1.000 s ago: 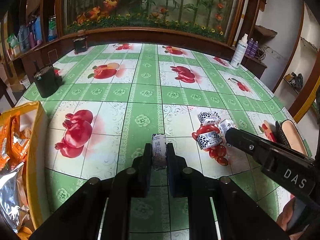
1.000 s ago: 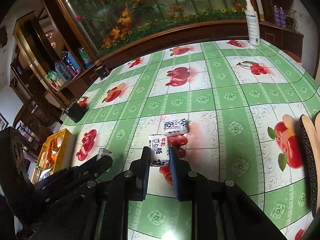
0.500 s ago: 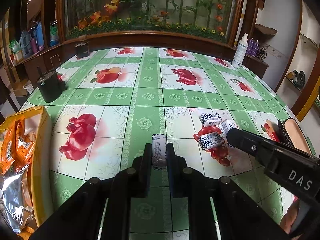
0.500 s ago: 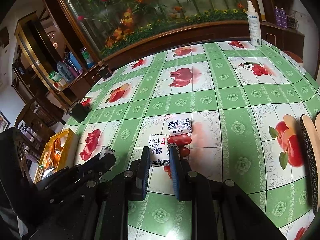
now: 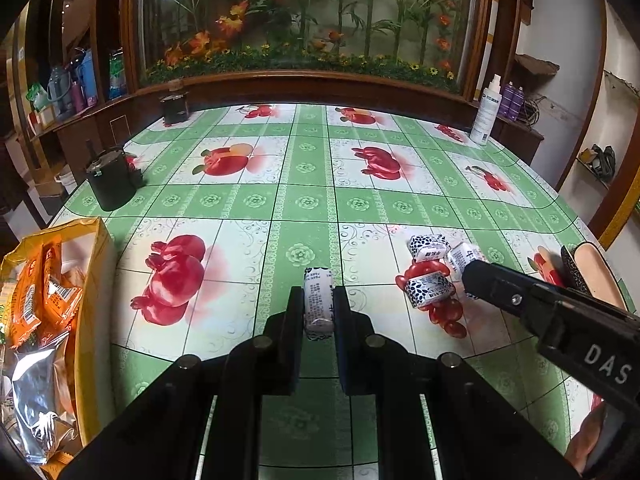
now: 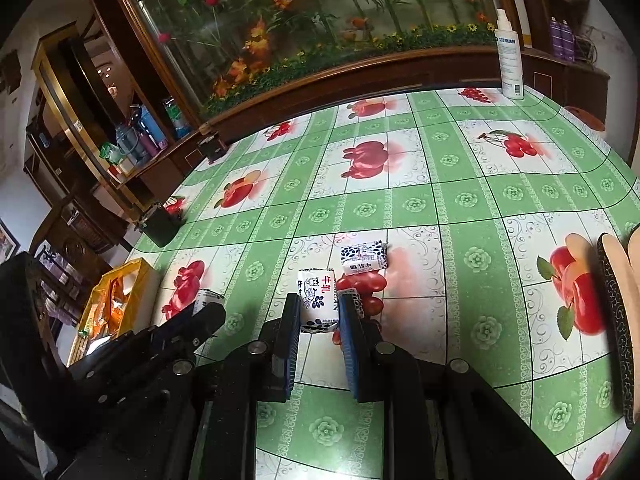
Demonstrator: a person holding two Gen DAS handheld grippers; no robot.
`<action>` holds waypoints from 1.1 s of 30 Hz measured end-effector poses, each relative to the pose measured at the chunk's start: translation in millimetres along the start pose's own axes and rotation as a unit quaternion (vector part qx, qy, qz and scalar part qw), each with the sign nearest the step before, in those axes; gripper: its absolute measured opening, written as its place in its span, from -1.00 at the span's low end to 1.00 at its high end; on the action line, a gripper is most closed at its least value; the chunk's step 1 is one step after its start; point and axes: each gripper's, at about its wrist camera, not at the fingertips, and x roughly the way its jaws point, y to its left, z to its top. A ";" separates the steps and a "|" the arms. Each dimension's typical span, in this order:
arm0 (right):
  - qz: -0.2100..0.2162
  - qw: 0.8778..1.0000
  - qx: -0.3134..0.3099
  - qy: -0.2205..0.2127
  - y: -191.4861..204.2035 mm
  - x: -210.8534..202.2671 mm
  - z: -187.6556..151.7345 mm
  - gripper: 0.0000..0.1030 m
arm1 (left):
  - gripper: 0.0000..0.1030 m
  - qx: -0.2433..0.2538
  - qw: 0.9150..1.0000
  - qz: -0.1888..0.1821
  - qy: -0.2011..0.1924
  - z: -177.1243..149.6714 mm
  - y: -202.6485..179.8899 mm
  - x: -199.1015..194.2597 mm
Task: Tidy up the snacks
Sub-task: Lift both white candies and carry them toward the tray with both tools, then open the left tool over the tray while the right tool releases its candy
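Observation:
In the left wrist view my left gripper (image 5: 319,296) is shut on a white wrapped candy (image 5: 318,280) held just above the green fruit-print tablecloth (image 5: 256,200). My right gripper (image 6: 320,304) is shut on a second candy with red characters (image 6: 318,286). Two loose candies (image 5: 428,246) (image 5: 430,288) lie by the right gripper's fingertips (image 5: 480,280). In the right wrist view one loose candy (image 6: 364,258) lies just beyond the jaws and another (image 6: 356,298) is half hidden behind the right finger. A yellow bag (image 5: 94,276) of orange snack packets stands at the left.
A black pot (image 5: 110,184) and a small dark box (image 5: 174,108) stand at the back left. A white spray bottle (image 5: 486,116) is at the back right corner. A beige oval thing with a dark patterned rim (image 6: 616,320) lies at the table's right edge.

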 end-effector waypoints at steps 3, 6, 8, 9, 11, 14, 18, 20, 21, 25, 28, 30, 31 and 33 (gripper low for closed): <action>0.004 1.000 0.000 -0.002 1.7 -1.9 0.8 -0.59 | -0.75 0.001 1.000 0.001 -0.002 0.0 0.3 -0.5; 0.008 1.000 0.001 -0.004 2.5 -4.0 1.0 -0.59 | -0.75 0.001 1.000 0.001 -0.003 -1.2 -0.1 -2.0; 0.011 1.000 0.002 -0.007 2.9 -5.8 1.7 -0.59 | -0.75 0.002 1.000 0.003 -0.007 -2.5 -0.9 -5.5; 0.011 1.000 0.002 -0.008 3.2 -6.4 1.7 -0.59 | -0.75 0.002 1.000 0.005 -0.010 -3.1 -1.2 -7.8; 0.012 1.000 0.001 -0.010 3.9 -7.4 2.2 -0.59 | -0.75 -0.007 1.000 -0.001 -0.014 -4.2 0.5 -15.0; 0.019 1.000 0.002 -0.011 6.2 -9.7 2.0 -0.59 | -0.75 -0.022 1.000 -0.008 -0.021 -7.5 4.0 -30.9; 0.031 0.999 -0.016 -0.012 20.8 -11.9 -1.4 -0.59 | -0.75 -0.032 0.999 -0.014 -0.034 -15.3 9.2 -58.6; 0.041 0.999 -0.026 -0.011 31.1 -12.7 -5.1 -0.59 | -0.74 -0.033 0.999 -0.017 -0.034 -20.3 15.6 -74.2; 0.049 0.998 -0.034 -0.009 38.9 -13.1 -8.0 -0.59 | -0.74 -0.037 0.999 -0.020 -0.033 -21.2 19.3 -80.3; 0.084 0.994 -0.074 -0.002 75.1 -14.6 -23.6 -0.59 | -0.74 -0.056 0.997 -0.017 -0.040 -31.7 50.4 -114.2; 0.116 0.987 -0.112 0.004 105.3 -16.5 -39.4 -0.59 | -0.74 -0.069 0.997 -0.008 -0.045 -41.0 74.2 -134.9; 0.135 0.982 -0.129 0.011 120.6 -16.5 -49.7 -0.58 | -0.74 -0.080 0.996 -0.001 -0.045 -50.3 96.0 -148.4; 0.145 0.980 -0.138 0.015 128.5 -16.7 -55.5 -0.58 | -0.74 -0.087 0.995 0.006 -0.044 -56.1 108.6 -154.7; 0.159 0.974 -0.160 0.019 143.0 -18.0 -66.0 -0.58 | -0.74 -0.104 0.994 0.013 -0.043 -67.2 131.5 -165.1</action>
